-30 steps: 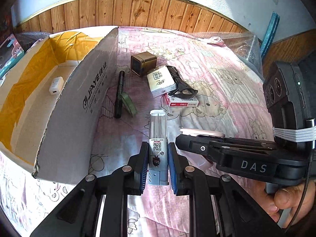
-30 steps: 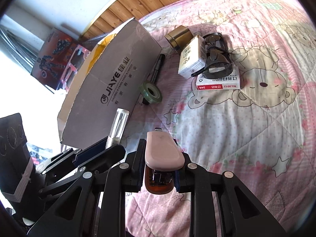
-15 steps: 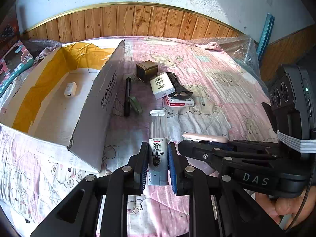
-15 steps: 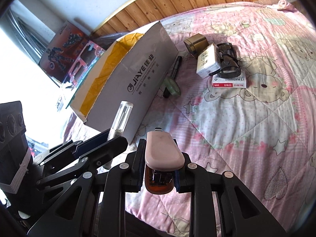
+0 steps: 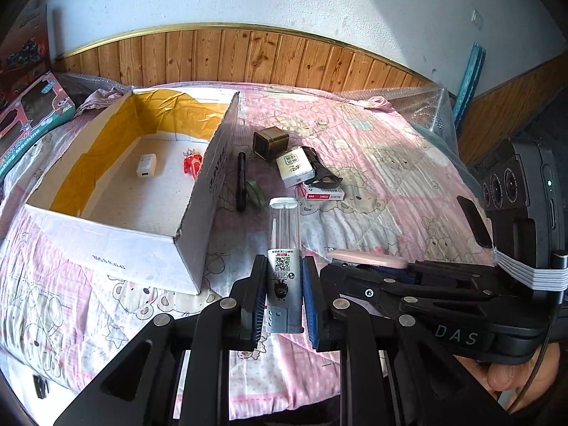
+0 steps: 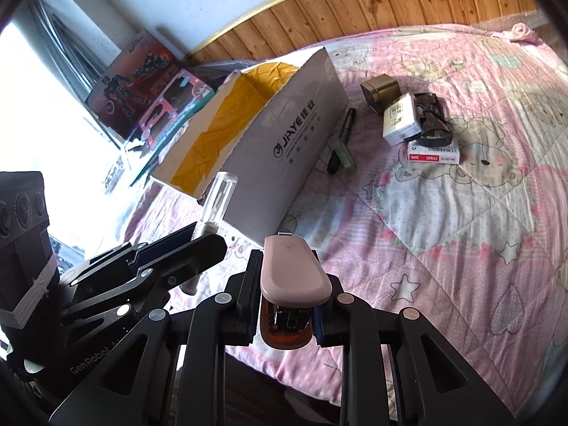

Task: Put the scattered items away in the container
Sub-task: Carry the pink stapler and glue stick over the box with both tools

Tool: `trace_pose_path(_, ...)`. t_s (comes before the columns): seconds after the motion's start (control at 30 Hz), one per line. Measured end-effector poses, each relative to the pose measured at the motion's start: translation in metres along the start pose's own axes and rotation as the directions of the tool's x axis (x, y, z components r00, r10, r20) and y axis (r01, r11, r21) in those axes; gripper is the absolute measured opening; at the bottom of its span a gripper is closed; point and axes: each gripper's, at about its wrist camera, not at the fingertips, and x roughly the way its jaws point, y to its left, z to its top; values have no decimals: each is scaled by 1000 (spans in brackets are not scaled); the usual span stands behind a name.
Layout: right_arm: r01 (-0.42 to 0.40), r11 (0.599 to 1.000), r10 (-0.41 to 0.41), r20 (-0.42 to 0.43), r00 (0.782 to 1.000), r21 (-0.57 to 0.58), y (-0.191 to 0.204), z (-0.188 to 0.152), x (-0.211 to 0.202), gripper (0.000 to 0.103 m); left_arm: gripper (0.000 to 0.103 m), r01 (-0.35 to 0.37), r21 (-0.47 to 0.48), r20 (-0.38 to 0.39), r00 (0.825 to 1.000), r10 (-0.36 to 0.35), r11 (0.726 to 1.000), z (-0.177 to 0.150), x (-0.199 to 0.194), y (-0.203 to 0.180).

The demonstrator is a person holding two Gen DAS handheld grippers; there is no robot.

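My left gripper (image 5: pixel 284 294) is shut on a clear tube with a QR label (image 5: pixel 284 245), held above the quilt just right of the open cardboard box (image 5: pixel 198 234). Beside it, my right gripper (image 6: pixel 285 300) is shut on a pink stapler (image 6: pixel 293 271). Inside the box lie a white charger (image 5: pixel 146 165) and a small red item (image 5: pixel 192 165). On the quilt past the box sit a black pen (image 5: pixel 241 186), a green tape roll (image 5: pixel 256 193), a brass tin (image 5: pixel 271 141), a white packet (image 5: pixel 294 166), a black clip (image 5: pixel 321 174) and a red-white staple box (image 5: pixel 325 192).
The pink bear-print quilt (image 5: pixel 390 184) covers the bed, edged by wood panelling behind. Toy boxes (image 5: pixel 28 117) lean at the far left. Bubble wrap (image 5: pixel 426 106) lies at the back right. A hand (image 5: pixel 514 372) grips the right gripper's handle.
Both grippers have pulled up and back from the quilt with their items still held. The box interior now shows more fully, including the red item.
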Motion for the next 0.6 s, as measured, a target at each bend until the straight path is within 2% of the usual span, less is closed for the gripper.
trace_pose_path(0.3, -10, 998, 10, -2, 1000, -64, 30, 9, 0, 24, 20, 16, -35, 43, 999, -14, 999, 4, -20, 16)
trace_pose_path(0.6, -8, 990, 10, 7, 1000, -144, 58, 34, -1, 24, 20, 25, -67, 97, 995, -18, 997, 18, -39, 35)
